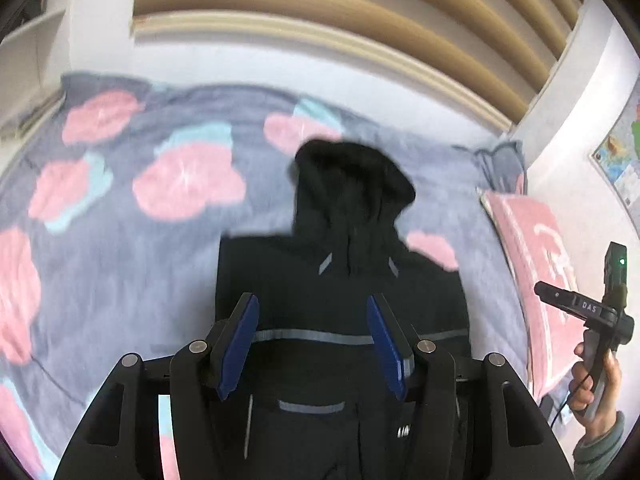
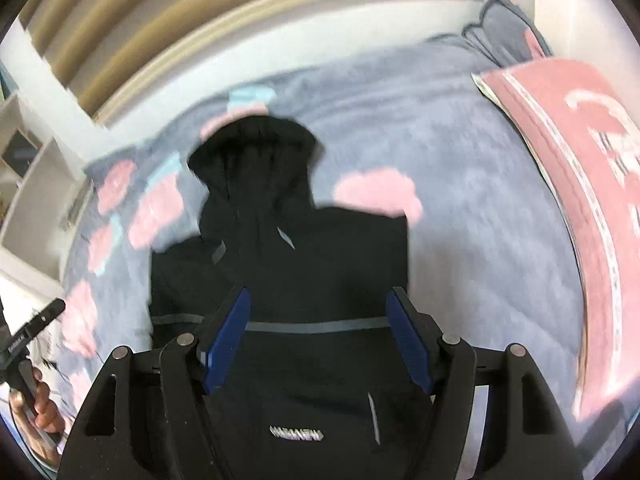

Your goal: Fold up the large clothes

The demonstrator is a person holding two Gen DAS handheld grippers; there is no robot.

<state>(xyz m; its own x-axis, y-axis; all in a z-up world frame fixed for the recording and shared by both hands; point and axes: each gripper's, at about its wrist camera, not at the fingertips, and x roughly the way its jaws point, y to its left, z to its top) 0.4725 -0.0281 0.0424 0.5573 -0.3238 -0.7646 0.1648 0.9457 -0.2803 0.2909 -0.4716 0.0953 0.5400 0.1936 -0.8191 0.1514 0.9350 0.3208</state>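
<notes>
A black hooded jacket (image 1: pixel 340 288) with grey reflective stripes lies flat on a bed, hood pointing away, sides folded in to a narrow shape. It also shows in the right wrist view (image 2: pixel 280 264). My left gripper (image 1: pixel 312 304) is open and empty, hovering above the jacket's middle. My right gripper (image 2: pixel 320 300) is open and empty too, above the jacket's chest. The right gripper's handle and the hand on it show at the right edge of the left wrist view (image 1: pixel 600 320).
The bed has a grey-blue blanket (image 1: pixel 120 240) with pink cloud shapes. A pink pillow (image 2: pixel 580 184) lies to the right of the jacket. A white wall and beige slats rise behind the bed. White shelves (image 2: pixel 28 184) stand at the left.
</notes>
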